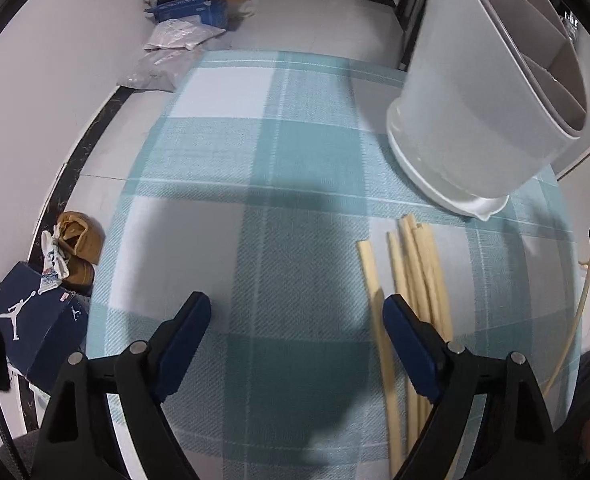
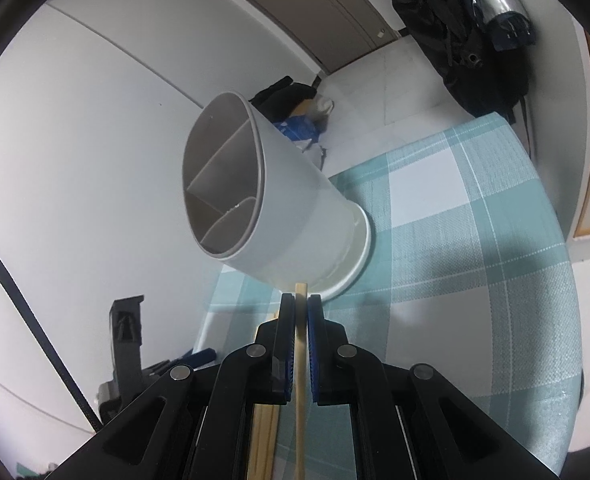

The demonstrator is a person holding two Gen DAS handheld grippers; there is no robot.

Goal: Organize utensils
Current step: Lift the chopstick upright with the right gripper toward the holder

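Note:
My left gripper (image 1: 295, 302) hangs open above the teal checked tablecloth (image 1: 255, 160), with nothing between its blue pads. Several pale wooden chopsticks (image 1: 419, 276) lie on the cloth just to its right, partly hidden under the right finger. The white utensil holder (image 1: 467, 120), with divided compartments and a white base dish, stands beyond them at the far right. In the right wrist view my right gripper (image 2: 300, 300) is shut on one chopstick (image 2: 300, 420), whose tip pokes out toward the base of the holder (image 2: 295, 208). More chopsticks (image 2: 263, 432) lie below that gripper.
The table's left edge drops to a tiled floor with a dark blue shoebox (image 1: 35, 320), brown shoes (image 1: 79, 244) and, further back, a blue box with plastic bags (image 1: 187, 12). A black bag (image 2: 475, 32) hangs at the back right. A black device (image 2: 127, 340) stands to the left.

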